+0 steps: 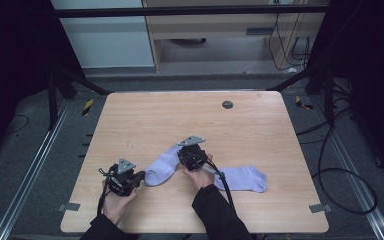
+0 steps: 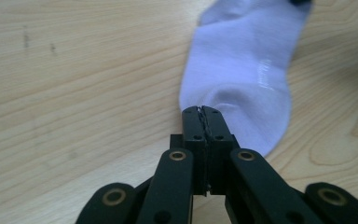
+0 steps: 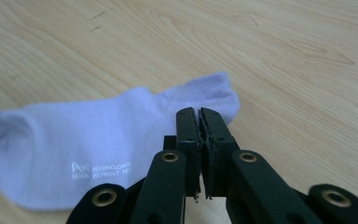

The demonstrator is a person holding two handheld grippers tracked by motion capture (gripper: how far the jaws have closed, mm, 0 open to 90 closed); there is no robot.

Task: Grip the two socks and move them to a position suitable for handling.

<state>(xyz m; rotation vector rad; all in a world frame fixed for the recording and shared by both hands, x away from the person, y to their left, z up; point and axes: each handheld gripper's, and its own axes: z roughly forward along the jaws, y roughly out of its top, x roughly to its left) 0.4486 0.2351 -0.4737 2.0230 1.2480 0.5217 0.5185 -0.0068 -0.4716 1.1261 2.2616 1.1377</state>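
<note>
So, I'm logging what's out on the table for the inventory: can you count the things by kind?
Lavender socks: 2, one held at both ends, one lying flat at the right
Handheld grippers: 2, left gripper and right gripper
Total: 4

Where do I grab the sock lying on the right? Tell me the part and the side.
Pinch the right sock at its free outer end, coming in low from the right side of the table. It lies flat, and its inner end is crowded by the right hand.
</note>
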